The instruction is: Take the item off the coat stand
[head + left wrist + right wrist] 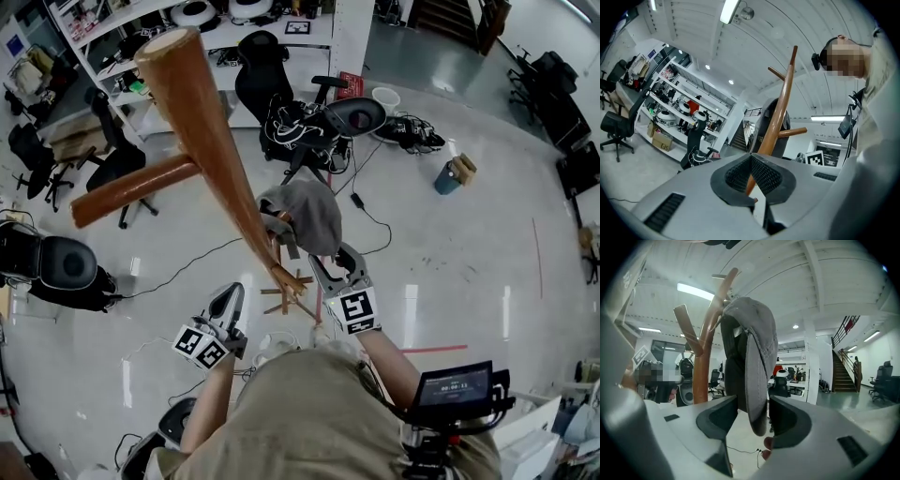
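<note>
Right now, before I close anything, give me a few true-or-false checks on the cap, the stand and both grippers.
1. The grey cap hangs on the wooden coat stand. True.
2. The right gripper is shut with nothing in it. False: its jaws stand apart, the cap's brim between them.
3. The left gripper is shut and empty. True.
4. The left gripper holds the cap. False: it is apart from the cap.

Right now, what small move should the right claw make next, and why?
Probably close the right claw on the grey cap: its brim hangs between the claw's open jaws, which don't seem to press it yet, and the cap hangs on the wooden coat stand.
</note>
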Action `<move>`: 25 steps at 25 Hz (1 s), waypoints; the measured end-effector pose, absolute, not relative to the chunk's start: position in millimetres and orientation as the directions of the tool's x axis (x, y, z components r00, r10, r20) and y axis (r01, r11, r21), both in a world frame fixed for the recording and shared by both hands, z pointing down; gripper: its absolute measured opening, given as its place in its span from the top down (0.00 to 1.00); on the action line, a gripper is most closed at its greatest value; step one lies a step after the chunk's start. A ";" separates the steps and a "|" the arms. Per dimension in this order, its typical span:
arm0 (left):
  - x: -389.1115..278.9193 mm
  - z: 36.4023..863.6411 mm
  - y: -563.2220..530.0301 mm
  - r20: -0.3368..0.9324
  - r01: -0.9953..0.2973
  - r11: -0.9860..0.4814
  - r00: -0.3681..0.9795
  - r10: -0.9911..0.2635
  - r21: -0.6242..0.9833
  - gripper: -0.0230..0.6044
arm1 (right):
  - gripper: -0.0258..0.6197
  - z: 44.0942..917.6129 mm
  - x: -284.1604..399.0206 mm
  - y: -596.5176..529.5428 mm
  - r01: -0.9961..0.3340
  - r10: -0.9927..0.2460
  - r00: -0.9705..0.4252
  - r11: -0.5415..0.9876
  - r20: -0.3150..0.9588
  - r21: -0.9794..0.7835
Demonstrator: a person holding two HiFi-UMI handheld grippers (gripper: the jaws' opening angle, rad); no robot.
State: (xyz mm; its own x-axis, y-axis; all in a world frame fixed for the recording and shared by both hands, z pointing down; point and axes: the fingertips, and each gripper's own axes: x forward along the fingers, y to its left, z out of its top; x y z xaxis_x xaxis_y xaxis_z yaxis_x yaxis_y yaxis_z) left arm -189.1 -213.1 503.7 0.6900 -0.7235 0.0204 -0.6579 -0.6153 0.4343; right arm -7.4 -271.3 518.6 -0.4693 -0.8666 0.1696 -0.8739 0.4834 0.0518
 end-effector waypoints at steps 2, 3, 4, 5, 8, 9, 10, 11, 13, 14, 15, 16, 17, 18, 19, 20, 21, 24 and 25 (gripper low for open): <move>-192.2 505.8 -213.9 0.021 -0.656 -0.614 0.691 -0.723 0.439 0.94 | 0.66 522.3 -6.5 -274.5 -0.881 -0.874 -0.455 0.470 0.172 0.058; -193.0 507.3 -214.3 0.021 -0.655 -0.614 0.691 -0.722 0.441 0.94 | 0.66 523.9 -5.9 -276.3 -0.884 -0.877 -0.449 0.464 0.171 0.061; -193.2 509.3 -214.5 0.022 -0.653 -0.614 0.693 -0.721 0.443 0.94 | 0.66 525.6 -5.3 -278.4 -0.886 -0.880 -0.443 0.459 0.169 0.064; -192.9 511.7 -214.1 0.023 -0.650 -0.615 0.695 -0.719 0.446 0.94 | 0.66 527.9 -4.8 -280.6 -0.889 -0.883 -0.438 0.454 0.168 0.065; -189.5 518.3 -210.3 0.030 -0.638 -0.619 0.707 -0.706 0.458 0.94 | 0.66 534.7 -4.0 -286.1 -0.894 -0.887 -0.430 0.445 0.169 0.058; -188.5 519.7 -209.3 0.032 -0.634 -0.620 0.710 -0.703 0.462 0.94 | 0.66 535.4 -3.9 -287.4 -0.895 -0.888 -0.429 0.443 0.167 0.053; -188.0 520.8 -208.9 0.033 -0.632 -0.620 0.712 -0.701 0.465 0.94 | 0.66 535.6 -3.9 -288.8 -0.896 -0.888 -0.429 0.441 0.165 0.047; -188.0 521.5 -209.4 0.034 -0.631 -0.619 0.712 -0.701 0.468 0.94 | 0.66 535.8 -4.0 -290.6 -0.897 -0.889 -0.429 0.440 0.163 0.042; -188.6 522.5 -212.1 0.034 -0.631 -0.616 0.711 -0.702 0.471 0.94 | 0.66 537.5 -4.0 -294.4 -0.898 -0.890 -0.426 0.437 0.160 0.040; -189.2 522.9 -213.3 0.034 -0.631 -0.616 0.711 -0.702 0.472 0.94 | 0.66 539.1 -4.1 -295.5 -0.899 -0.891 -0.424 0.436 0.159 0.042; -189.9 523.0 -214.2 0.031 -0.630 -0.617 0.711 -0.702 0.472 0.94 | 0.66 540.9 -4.2 -296.0 -0.900 -0.892 -0.423 0.435 0.159 0.043; -190.5 522.6 -215.0 0.027 -0.628 -0.619 0.712 -0.702 0.472 0.94 | 0.66 542.2 -4.6 -296.3 -0.899 -0.892 -0.423 0.435 0.157 0.046; -191.2 522.0 -215.8 0.023 -0.627 -0.621 0.712 -0.702 0.471 0.94 | 0.66 543.1 -5.3 -296.9 -0.899 -0.892 -0.424 0.436 0.155 0.050; -191.9 521.8 -216.6 0.021 -0.627 -0.622 0.712 -0.702 0.469 0.94 | 0.66 544.1 -5.9 -297.5 -0.898 -0.892 -0.424 0.436 0.154 0.054; -192.7 522.1 -217.2 0.020 -0.627 -0.622 0.711 -0.703 0.469 0.94 | 0.66 545.7 -6.3 -298.1 -0.898 -0.893 -0.423 0.436 0.154 0.059; -193.5 522.7 -217.7 0.020 -0.628 -0.621 0.710 -0.704 0.469 0.94 | 0.67 547.1 -6.3 -298.5 -0.899 -0.894 -0.422 0.435 0.154 0.061; -193.9 522.8 -218.4 0.020 -0.629 -0.620 0.709 -0.705 0.469 0.94 | 0.67 547.7 -6.2 -299.1 -0.899 -0.894 -0.421 0.434 0.155 0.063; -192.4 519.7 -220.2 0.010 -0.626 -0.625 0.711 -0.704 0.466 0.94 | 0.69 543.3 -5.7 -301.7 -0.899 -0.895 -0.421 0.434 0.147 0.065; -191.7 518.8 -218.8 0.006 -0.624 -0.628 0.712 -0.703 0.465 0.94 | 0.71 541.9 -5.9 -300.9 -0.898 -0.894 -0.423 0.436 0.145 0.066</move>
